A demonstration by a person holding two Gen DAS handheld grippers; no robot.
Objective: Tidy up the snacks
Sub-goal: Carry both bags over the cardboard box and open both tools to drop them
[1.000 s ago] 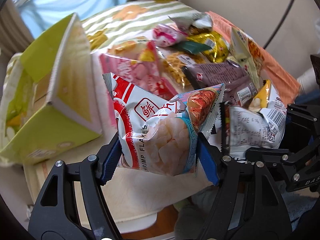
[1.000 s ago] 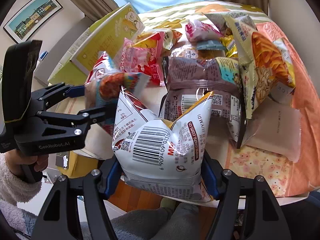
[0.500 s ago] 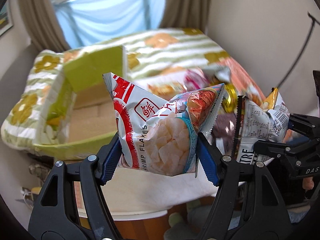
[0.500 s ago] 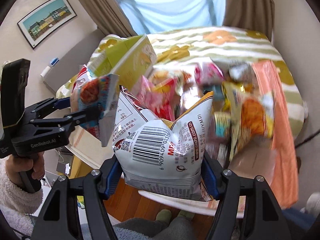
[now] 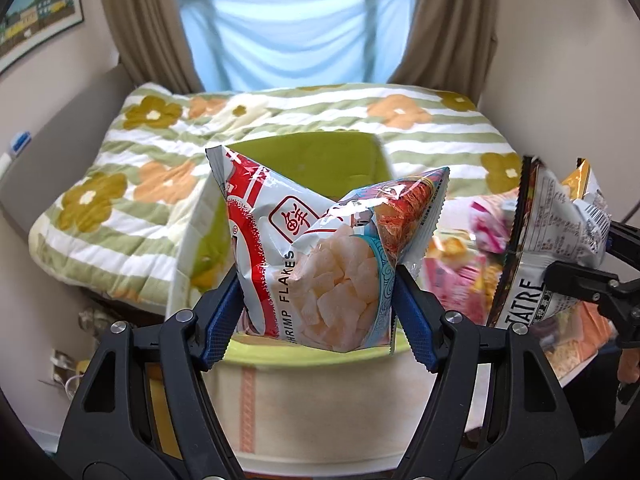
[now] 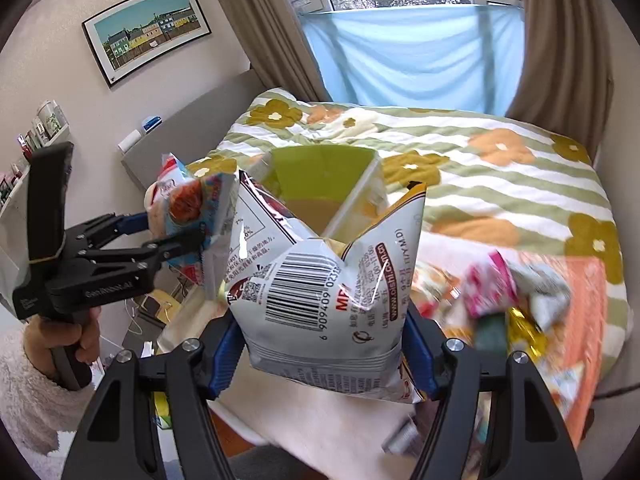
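Observation:
My left gripper (image 5: 316, 304) is shut on a red-and-white shrimp flakes bag (image 5: 312, 256), held up in front of an open green cardboard box (image 5: 320, 160). In the right wrist view, my right gripper (image 6: 320, 340) is shut on a white snack bag with a barcode (image 6: 316, 292). The green box (image 6: 320, 168) stands open just behind that bag. The left gripper (image 6: 168, 228) shows at the left with the shrimp flakes bag (image 6: 192, 204). In the left wrist view, the right gripper (image 5: 600, 256) and its white bag (image 5: 548, 236) hang at the right edge.
A blurred pile of loose snack packets (image 6: 500, 296) lies on the table's orange cloth (image 6: 576, 308) at the right. The table (image 5: 320, 396) has a cream cloth. Behind it are a bed with a flowered striped quilt (image 5: 132, 168) and a curtained window. A person's hand (image 6: 60, 344) grips the left handle.
Both grippers have risen with their bags and swung from over the snack pile toward the green box. The pile now sits off to the right; the box is straight ahead.

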